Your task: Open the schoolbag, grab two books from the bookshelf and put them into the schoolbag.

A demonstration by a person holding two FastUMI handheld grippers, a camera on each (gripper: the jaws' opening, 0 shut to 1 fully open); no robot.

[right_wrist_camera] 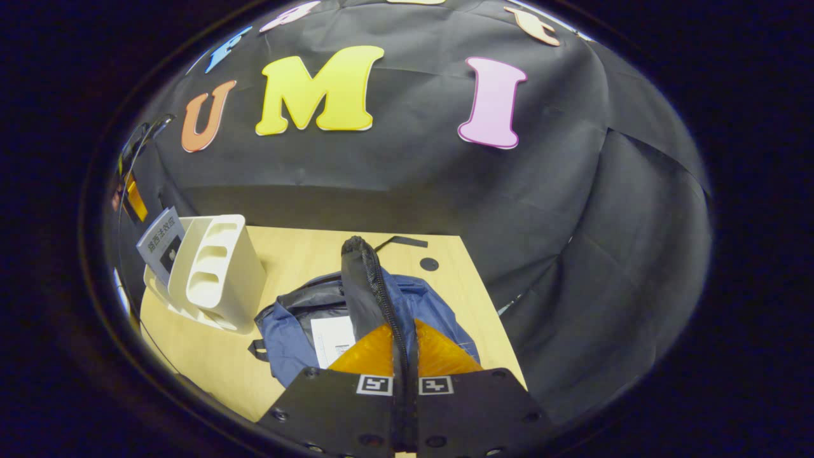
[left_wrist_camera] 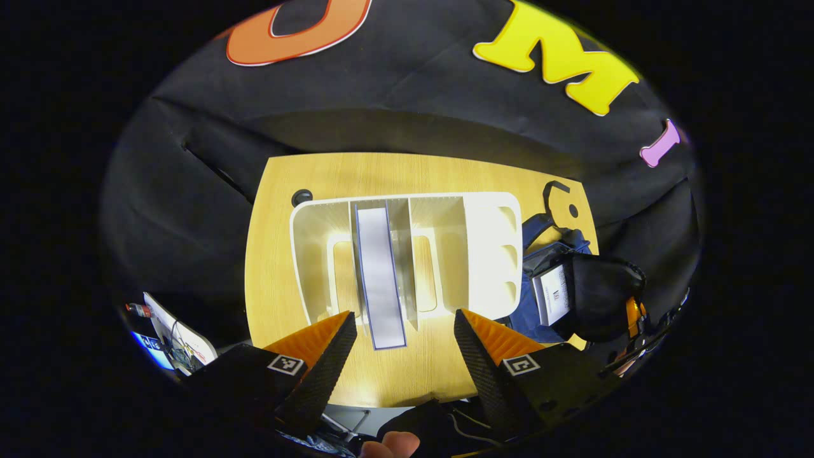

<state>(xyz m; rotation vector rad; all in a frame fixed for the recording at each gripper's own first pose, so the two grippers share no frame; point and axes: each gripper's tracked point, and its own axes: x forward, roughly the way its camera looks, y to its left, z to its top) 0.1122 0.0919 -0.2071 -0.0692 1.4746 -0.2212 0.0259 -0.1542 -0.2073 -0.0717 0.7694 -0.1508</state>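
Seen from above in the left gripper view, the white bookshelf [left_wrist_camera: 483, 254] stands on the wooden table. One book [left_wrist_camera: 380, 280] with a blue cover stands upright in a middle slot. My left gripper [left_wrist_camera: 404, 346] is open above it, and the book's near end lies between the fingers, untouched. The blue schoolbag [left_wrist_camera: 533, 318] sits to the right of the shelf with a white book [left_wrist_camera: 552, 294] inside. My right gripper [right_wrist_camera: 404, 356] is shut on the schoolbag's black zipped flap [right_wrist_camera: 362, 286] and holds it up. Below the flap, the schoolbag [right_wrist_camera: 286, 331] is open with the book [right_wrist_camera: 334, 340] in it.
The bookshelf [right_wrist_camera: 216, 280] stands left of the schoolbag, with a book [right_wrist_camera: 159, 245] leaning in it. A black strap [right_wrist_camera: 400, 242] and a round cable hole [right_wrist_camera: 429, 263] lie on the table [right_wrist_camera: 299, 254] behind the schoolbag. Black cloth walls close in the back and the sides.
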